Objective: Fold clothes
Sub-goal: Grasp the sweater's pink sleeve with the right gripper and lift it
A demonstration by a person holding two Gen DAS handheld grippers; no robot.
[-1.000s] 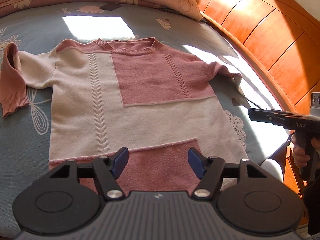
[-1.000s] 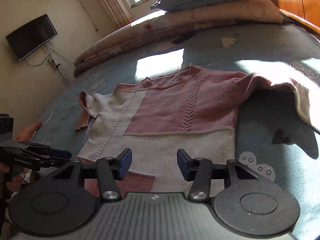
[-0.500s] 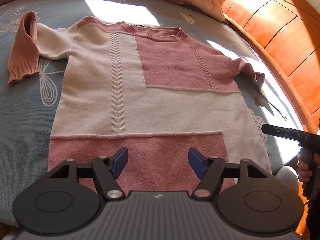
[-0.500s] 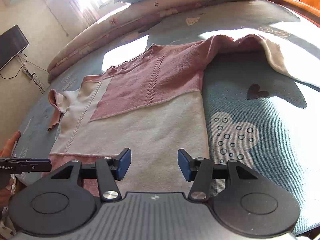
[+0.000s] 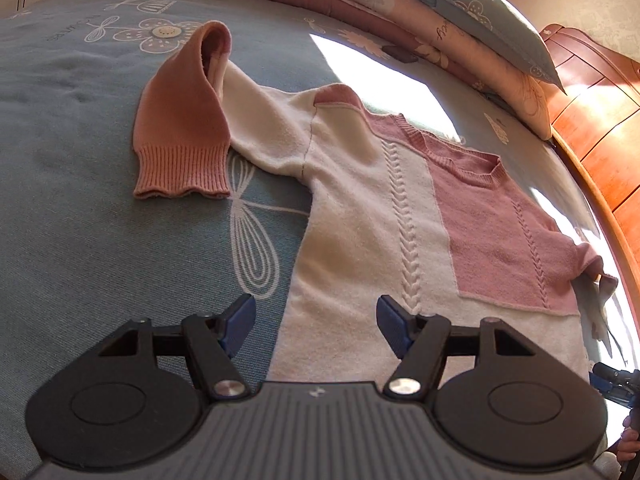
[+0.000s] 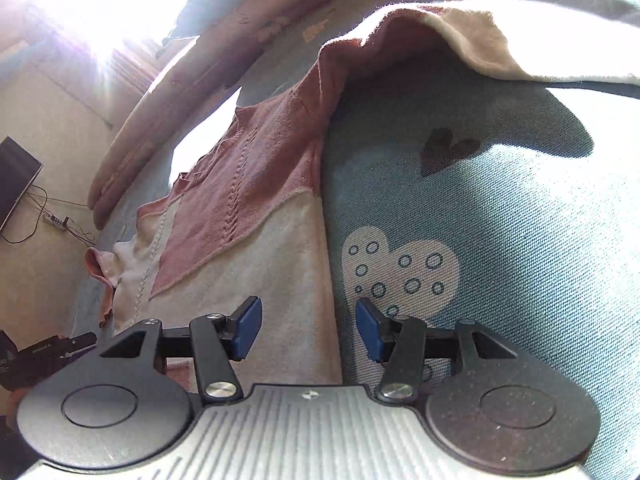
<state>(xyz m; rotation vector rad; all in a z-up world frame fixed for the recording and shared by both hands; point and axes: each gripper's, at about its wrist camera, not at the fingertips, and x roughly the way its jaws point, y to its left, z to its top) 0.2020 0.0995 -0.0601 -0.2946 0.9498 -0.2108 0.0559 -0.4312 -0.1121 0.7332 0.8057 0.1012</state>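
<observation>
A knitted sweater (image 5: 360,216) lies flat, front side up, on the bed (image 5: 80,240), with its neckline toward the pillows (image 5: 492,20). The left gripper (image 5: 314,326) hangs above the sweater's left side edge, low on the body, and its fingers are apart with nothing between them. The right gripper (image 6: 308,330) hangs above the opposite side edge, where cream knit meets the blue bedsheet; its fingers are also apart and hold nothing.

The step in hand seems to be taking the two lower sides of the sweater to begin a fold. To do it well, I think each gripper should come down with one finger sliding under the edge and one on top, so that both layers of knit are caught and not only the upper one. Both sides should be lifted together and evenly, otherwise the soft body may twist. The sleeves probably need attention first: the left sleeve (image 5: 188,128) is doubled back on itself, and the right sleeve (image 6: 460,36) is spread out to the side with a raised fold in it.

The sweater is made of cream and dusty pink blocks with straight seams, and a raised braid pattern runs down the front. The cuff (image 5: 182,172) is ribbed, with a wavy edge. The knit looks thick, soft and slightly fuzzy, so it will likely stretch if pulled hard. The bedsheet is a smooth woven cloth printed with hearts and dragonflies.
</observation>
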